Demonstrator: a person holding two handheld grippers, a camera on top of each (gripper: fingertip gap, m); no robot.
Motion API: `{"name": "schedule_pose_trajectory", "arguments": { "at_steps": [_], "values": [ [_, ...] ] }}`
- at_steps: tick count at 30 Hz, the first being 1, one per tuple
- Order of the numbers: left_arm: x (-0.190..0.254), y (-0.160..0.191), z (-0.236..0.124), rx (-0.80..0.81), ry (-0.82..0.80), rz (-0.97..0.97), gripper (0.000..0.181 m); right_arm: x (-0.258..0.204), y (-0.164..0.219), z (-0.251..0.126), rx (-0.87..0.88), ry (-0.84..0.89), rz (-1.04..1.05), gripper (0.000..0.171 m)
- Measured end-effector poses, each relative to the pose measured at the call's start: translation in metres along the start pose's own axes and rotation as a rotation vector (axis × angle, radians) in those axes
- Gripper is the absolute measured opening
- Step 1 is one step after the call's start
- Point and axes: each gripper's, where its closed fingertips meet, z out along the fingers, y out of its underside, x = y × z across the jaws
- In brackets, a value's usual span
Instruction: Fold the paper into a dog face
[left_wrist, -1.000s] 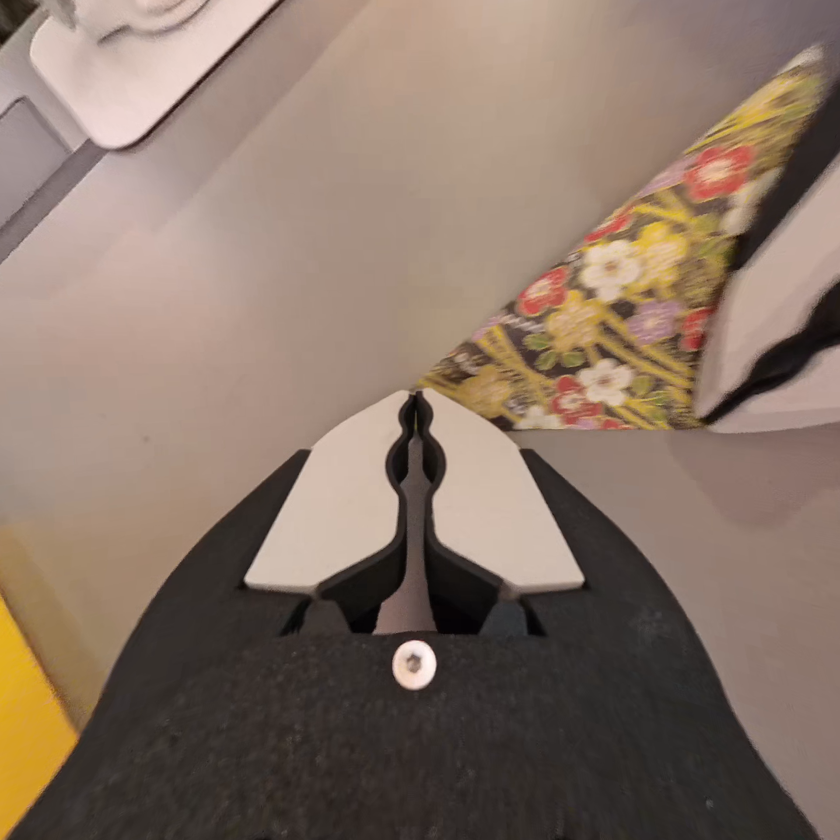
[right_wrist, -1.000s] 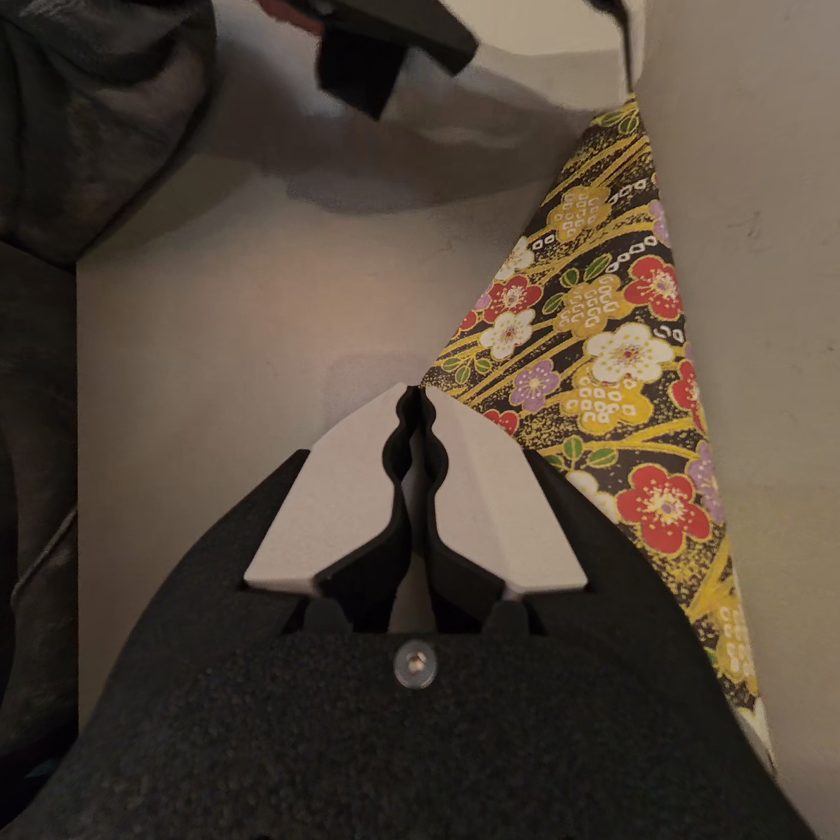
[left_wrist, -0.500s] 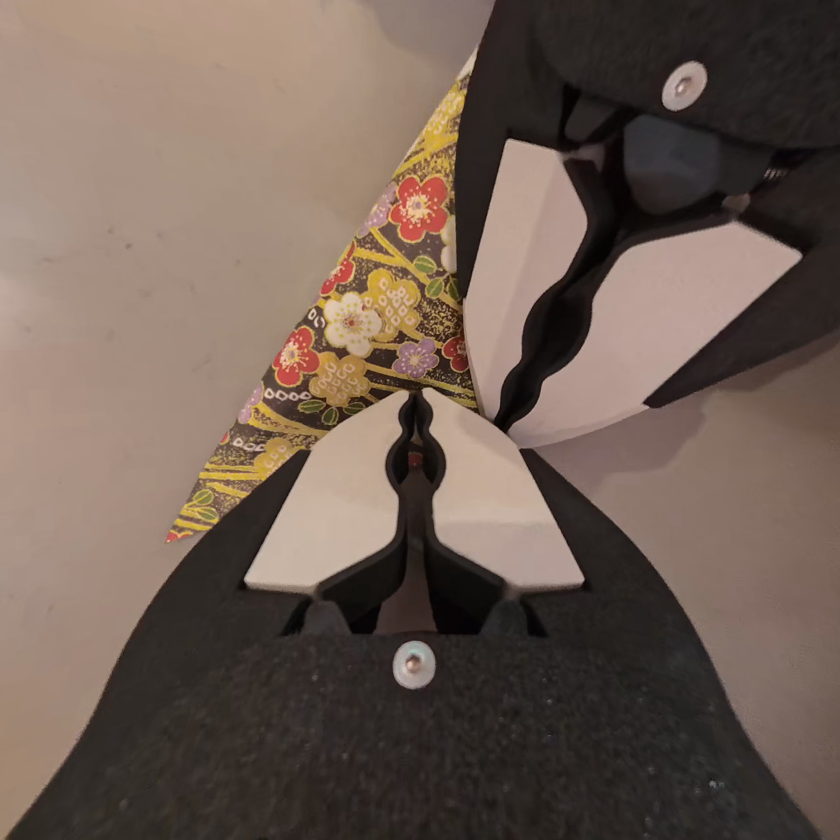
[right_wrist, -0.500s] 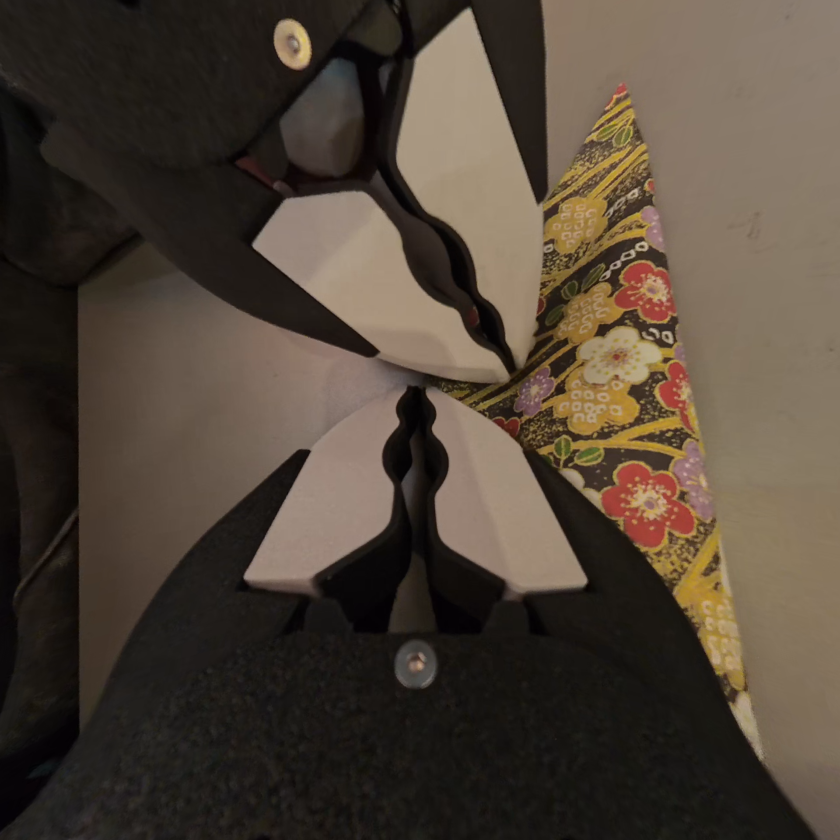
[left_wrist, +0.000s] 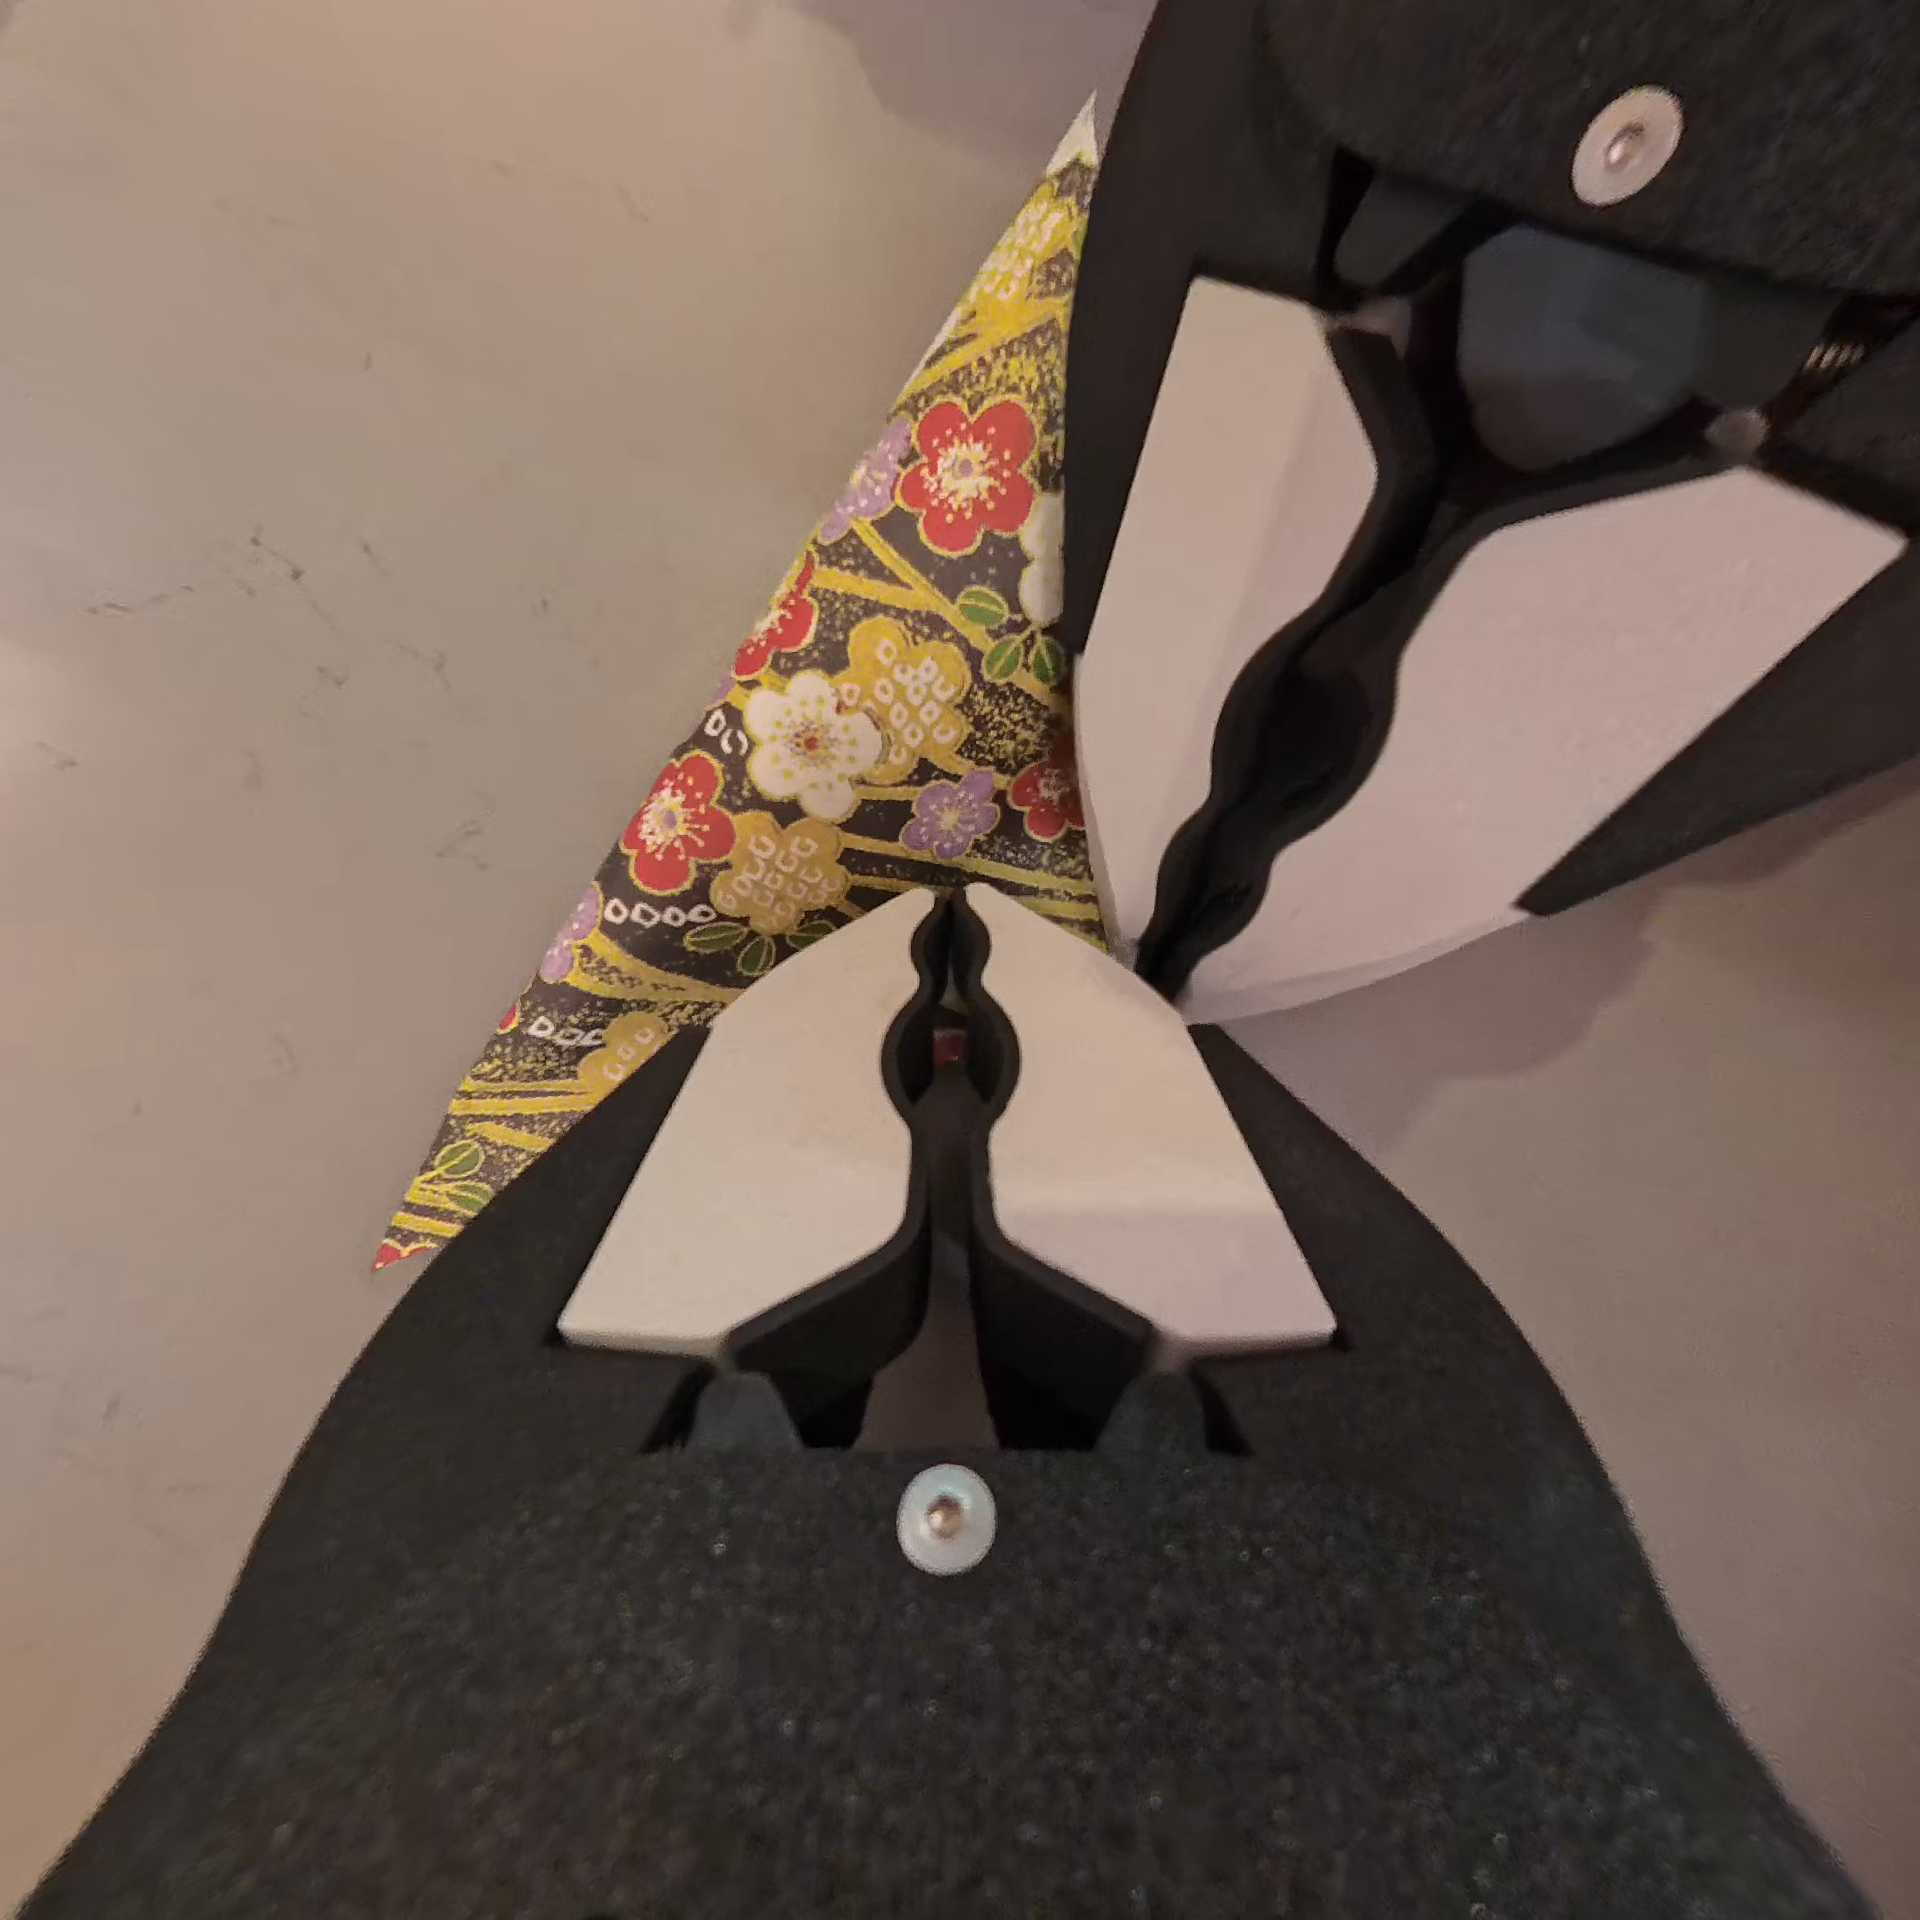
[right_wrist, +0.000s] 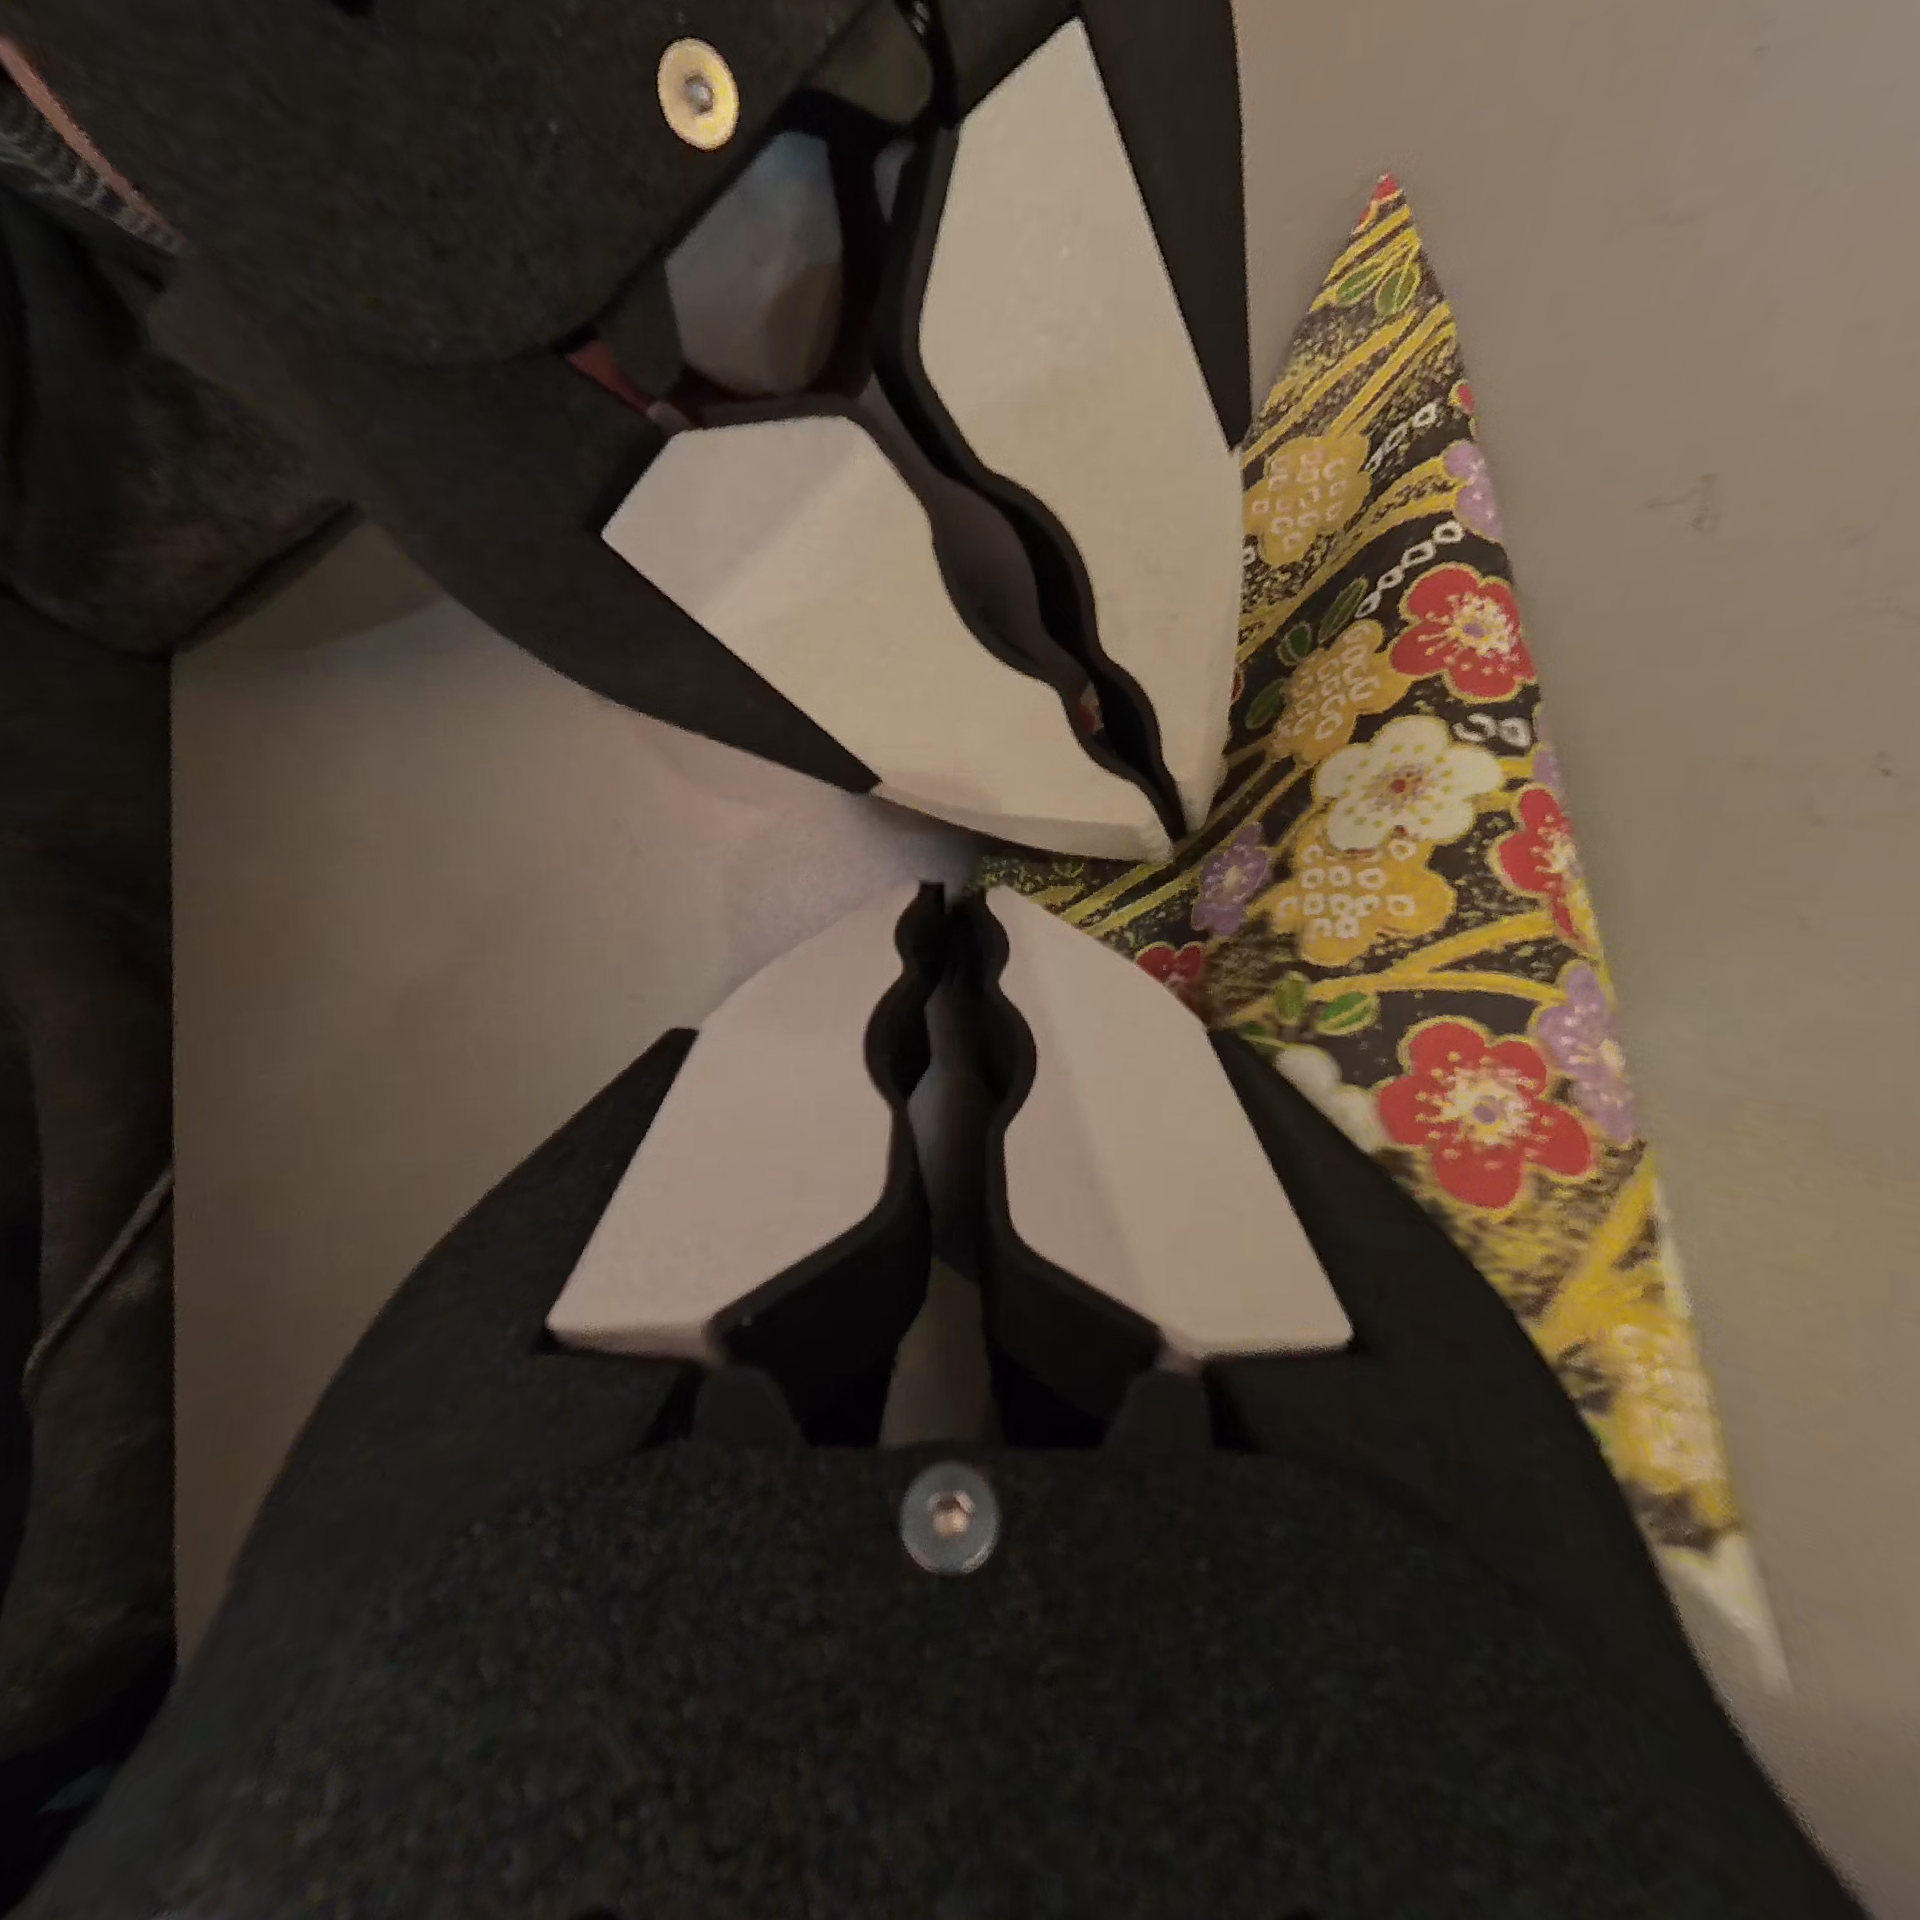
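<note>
The paper (left_wrist: 831, 748) is a flat folded triangle with red, white and purple flowers on black and gold, lying on the pale table (left_wrist: 312, 468). My left gripper (left_wrist: 951, 904) is shut, with its tips over the paper's near edge; a bit of red print shows through the gap between its jaws. My right gripper (left_wrist: 1153, 961) comes in from the upper right, shut, its tips just beside the left's. In the right wrist view the paper (right_wrist: 1403, 831) lies to the right. The right gripper (right_wrist: 951, 894) is shut at the paper's edge, and the left gripper (right_wrist: 1174, 831) is tip to tip with it.
A dark, leathery fabric mass (right_wrist: 83, 935) fills the left side of the right wrist view, past the table's edge (right_wrist: 171, 1039). Bare table (right_wrist: 1714, 416) lies beyond the paper on the right. Less than 4 cm separates the two grippers' tips.
The left gripper swung from beside the paper onto its edge and met the right gripper's tips. Over the last half second both have held nearly still, staying shut.
</note>
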Motion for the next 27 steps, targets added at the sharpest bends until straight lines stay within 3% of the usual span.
{"name": "schedule_pose_trajectory", "arguments": {
  "at_steps": [4, 9, 17, 27],
  "values": [
    [0.0, 0.0, 0.0, 0.003, 0.004, -0.005, 0.0, -0.002, 0.0, -0.011, 0.036, 0.009, 0.021, 0.015],
    [0.0, 0.0, 0.0, 0.002, 0.007, -0.01, 0.0, 0.019, -0.022, -0.038, 0.196, 0.152, 0.055, 0.008],
    [0.0, 0.0, 0.0, 0.004, 0.003, -0.012, 0.0, 0.055, -0.002, -0.017, 0.048, 0.379, 0.035, 0.009],
    [0.0, 0.0, 0.0, 0.008, 0.003, -0.013, 0.0, 0.076, 0.011, -0.033, 0.045, 0.475, 0.08, 0.002]
  ]
}}
